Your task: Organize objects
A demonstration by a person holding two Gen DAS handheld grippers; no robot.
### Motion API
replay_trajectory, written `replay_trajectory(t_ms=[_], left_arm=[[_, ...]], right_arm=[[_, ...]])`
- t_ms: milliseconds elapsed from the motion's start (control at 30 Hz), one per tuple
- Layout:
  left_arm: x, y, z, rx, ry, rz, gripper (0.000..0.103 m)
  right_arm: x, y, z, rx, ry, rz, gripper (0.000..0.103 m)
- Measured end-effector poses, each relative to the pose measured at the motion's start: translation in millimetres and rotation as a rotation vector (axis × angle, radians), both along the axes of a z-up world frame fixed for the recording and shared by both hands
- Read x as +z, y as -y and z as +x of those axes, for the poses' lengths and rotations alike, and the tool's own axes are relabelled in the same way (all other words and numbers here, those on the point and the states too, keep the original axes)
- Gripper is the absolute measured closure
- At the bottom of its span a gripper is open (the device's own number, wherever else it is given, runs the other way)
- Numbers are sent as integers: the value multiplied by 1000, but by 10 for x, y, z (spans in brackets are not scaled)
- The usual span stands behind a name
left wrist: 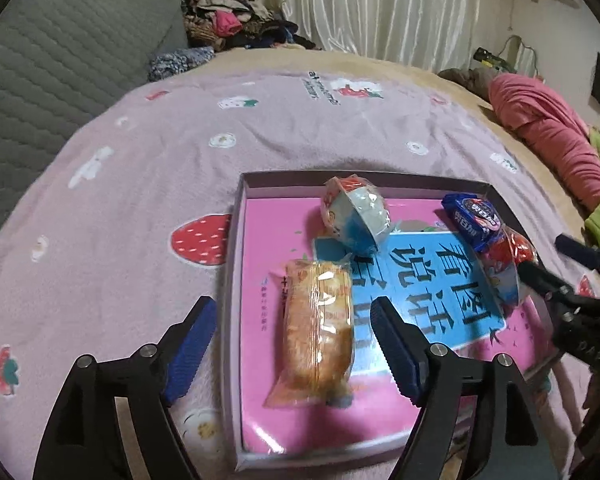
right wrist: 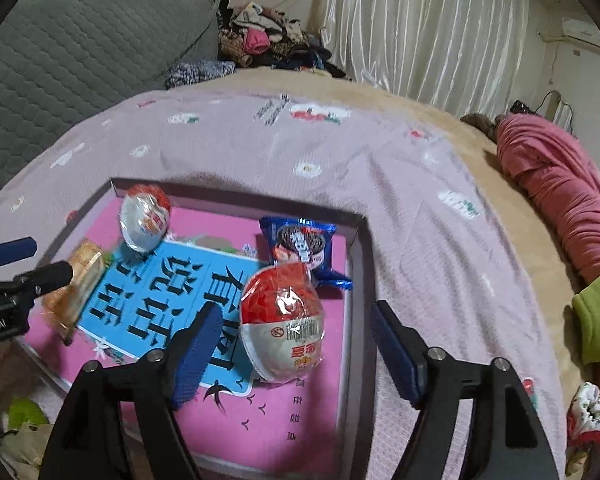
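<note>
- The left hand-held gripper [left wrist: 292, 340] is pointed forward and steeply downward; its two blue-padded fingers [left wrist: 190, 350] are spread wide, and nothing is pressed between the pads.
- The right hand-held gripper [right wrist: 294, 344] is tilted downward in the same manner, with its blue pads [right wrist: 396, 352] held well apart and no contact made on either one.
- In the left wrist view, the right hand-held gripper is seen at the right edge, angled inward.
- In the right wrist view, the left hand-held gripper is seen at the left edge, fingers parted.
</note>
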State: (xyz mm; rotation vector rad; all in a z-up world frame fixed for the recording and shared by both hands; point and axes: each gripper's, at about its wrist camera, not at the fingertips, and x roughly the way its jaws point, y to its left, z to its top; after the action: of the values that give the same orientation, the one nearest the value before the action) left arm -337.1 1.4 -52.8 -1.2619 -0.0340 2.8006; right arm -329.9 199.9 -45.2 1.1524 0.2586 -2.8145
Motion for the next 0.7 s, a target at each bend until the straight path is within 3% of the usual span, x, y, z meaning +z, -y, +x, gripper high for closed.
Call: replay_trajectory(t_ms=[433,700], left_arm=[[270,39,521,-7,-53,32,23],[326,215,917,20,-49,63,22]], right_arm=[[612,82,623,21,-141,-10,18],[817,156,1019,34,-174,-19,17]])
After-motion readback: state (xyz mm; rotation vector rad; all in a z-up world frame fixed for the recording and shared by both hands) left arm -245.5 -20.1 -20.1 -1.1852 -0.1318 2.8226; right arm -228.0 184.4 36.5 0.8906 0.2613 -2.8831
